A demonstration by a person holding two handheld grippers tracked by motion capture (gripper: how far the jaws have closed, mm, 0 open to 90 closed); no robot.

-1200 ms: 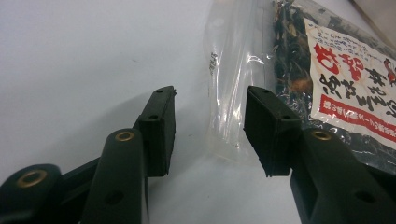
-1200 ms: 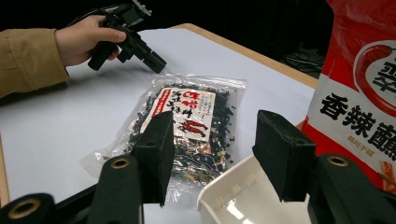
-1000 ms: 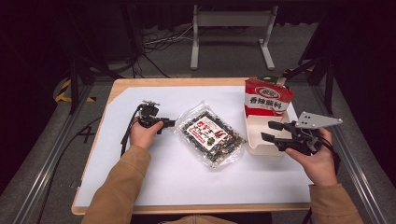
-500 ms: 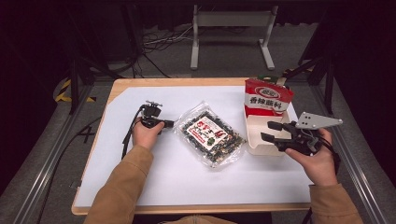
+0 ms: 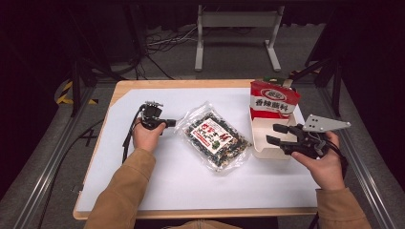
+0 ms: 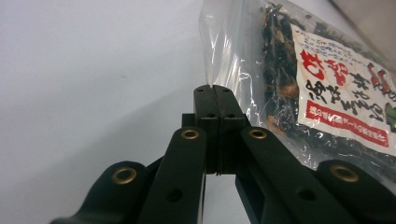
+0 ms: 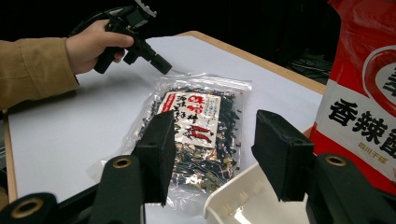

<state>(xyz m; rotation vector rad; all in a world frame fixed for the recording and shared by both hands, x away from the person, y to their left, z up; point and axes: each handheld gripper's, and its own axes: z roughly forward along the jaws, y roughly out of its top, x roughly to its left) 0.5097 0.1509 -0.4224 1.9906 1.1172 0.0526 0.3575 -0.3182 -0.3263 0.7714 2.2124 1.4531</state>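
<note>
My left gripper (image 5: 168,123) has just been closing since the earlier picture, when its jaws stood apart beside the clear bag of dried dark food (image 5: 216,139); now they are pressed together on the thin film at the bag's top corner, as the left gripper view (image 6: 214,88) shows, with the plastic edge running up between the tips. The bag (image 7: 194,126) lies flat on the white table (image 5: 143,191), just beside the white tray (image 5: 267,136) that holds the upright red snack bag (image 5: 273,100).

I judge the bag light, limp and slippery: the film crinkles, the loose contents will shift and sag when lifted, and a corner pinch may slide off. The sealed margin is the place to hold, clear of the brittle pieces.

My right gripper (image 5: 282,134) hangs over the tray's near end, jaws spread and holding nothing, close to the bag's far side.
</note>
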